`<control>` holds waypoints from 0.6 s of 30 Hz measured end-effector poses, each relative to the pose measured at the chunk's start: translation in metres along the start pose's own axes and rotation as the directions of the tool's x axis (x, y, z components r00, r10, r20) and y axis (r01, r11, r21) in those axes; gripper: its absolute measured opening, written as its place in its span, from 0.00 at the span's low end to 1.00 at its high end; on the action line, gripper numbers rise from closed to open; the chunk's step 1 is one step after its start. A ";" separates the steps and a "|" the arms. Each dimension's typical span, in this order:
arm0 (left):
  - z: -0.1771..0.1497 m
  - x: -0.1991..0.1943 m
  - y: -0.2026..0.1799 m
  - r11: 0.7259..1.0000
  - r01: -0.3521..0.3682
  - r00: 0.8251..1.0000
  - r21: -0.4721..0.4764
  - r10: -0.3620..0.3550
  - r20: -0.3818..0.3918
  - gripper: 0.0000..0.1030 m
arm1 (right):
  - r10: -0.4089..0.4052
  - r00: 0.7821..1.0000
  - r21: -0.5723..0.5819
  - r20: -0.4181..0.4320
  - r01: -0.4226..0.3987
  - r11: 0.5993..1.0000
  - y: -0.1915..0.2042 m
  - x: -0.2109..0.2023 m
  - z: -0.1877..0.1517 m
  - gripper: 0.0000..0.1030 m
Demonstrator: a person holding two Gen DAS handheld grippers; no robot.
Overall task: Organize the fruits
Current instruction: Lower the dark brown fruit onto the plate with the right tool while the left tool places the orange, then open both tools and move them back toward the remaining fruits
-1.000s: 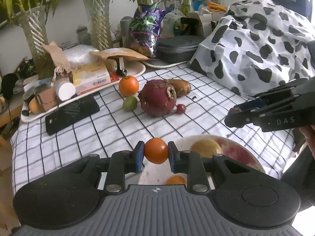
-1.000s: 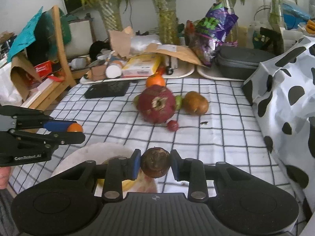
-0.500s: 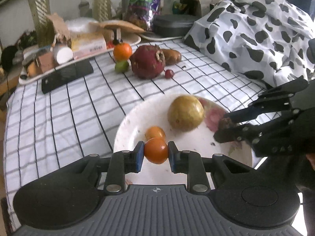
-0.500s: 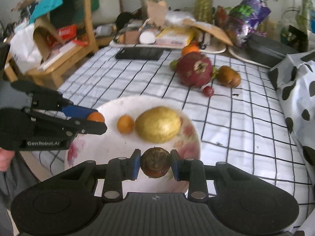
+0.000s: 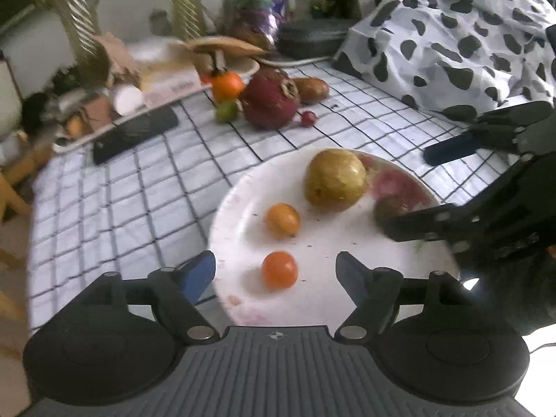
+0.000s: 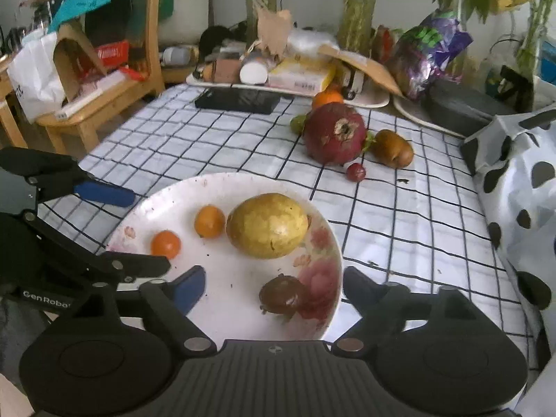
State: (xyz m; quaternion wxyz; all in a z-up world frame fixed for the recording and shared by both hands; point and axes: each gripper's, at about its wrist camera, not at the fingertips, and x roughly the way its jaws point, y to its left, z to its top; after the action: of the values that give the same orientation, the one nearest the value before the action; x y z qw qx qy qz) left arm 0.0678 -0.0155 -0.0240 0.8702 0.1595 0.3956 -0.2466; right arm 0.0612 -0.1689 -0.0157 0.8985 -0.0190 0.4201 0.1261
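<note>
left hand-held gripper point(image 5: 276, 271): jaws spread wide, holding nothing; small round orange-red fruit point(image 5: 279, 269) sits loose on the plate between its fingers
right hand-held gripper point(image 6: 272, 293): also wide open, empty; dark brown wrinkled round fruit point(image 6: 279, 293) lies on the plate between the fingers, touching neither
plate: white round plate with pink flower print point(image 6: 222, 271), near edge of the checked-cloth table point(image 6: 399, 215); also carries a big yellow-green round fruit point(image 6: 267, 226) and a small orange oval fruit point(image 6: 209, 221)
fruit left on table: large dark-red round fruit point(image 6: 335, 132), orange round citrus point(image 6: 326, 98), small green fruit point(image 5: 226, 111), brown oval fruit point(image 6: 392, 147), tiny red berry point(image 6: 355, 172) (all in one cluster)
key relation: cluster lies straight ahead of both grippers, well apart, past the plate's far rim; brown oval's long axis runs roughly left-right; right gripper likely nearer the brown oval and berry, left nearer the citrus and green one
step (judgement): both drops look done, next is a reach forward
</note>
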 end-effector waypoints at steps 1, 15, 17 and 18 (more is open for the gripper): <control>-0.001 -0.004 0.001 1.000 0.000 1.000 -0.009 0.000 0.001 0.73 | -0.003 1.000 0.012 0.004 0.003 1.000 -0.001 -0.004 -0.002 0.92; -0.009 -0.024 0.002 0.997 -0.027 1.000 -0.072 0.026 -0.014 0.73 | -0.127 0.989 0.090 -0.078 0.134 0.987 -0.005 -0.009 -0.017 1.00; -0.009 -0.022 0.001 0.997 -0.029 0.999 -0.070 0.028 -0.016 0.73 | -0.136 0.987 0.074 -0.083 0.142 0.987 -0.003 -0.008 -0.017 1.00; -0.009 -0.021 0.000 0.997 -0.031 0.999 -0.068 0.030 -0.018 0.73 | -0.139 0.987 0.067 -0.084 0.145 0.987 -0.002 -0.007 -0.018 1.00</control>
State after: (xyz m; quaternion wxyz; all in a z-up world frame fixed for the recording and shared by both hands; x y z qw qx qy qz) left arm 0.0507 -0.0046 -0.0132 0.8753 0.1377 0.4088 -0.2184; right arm 0.0440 -0.1748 -0.0218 0.8878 -0.0209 0.4574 0.0455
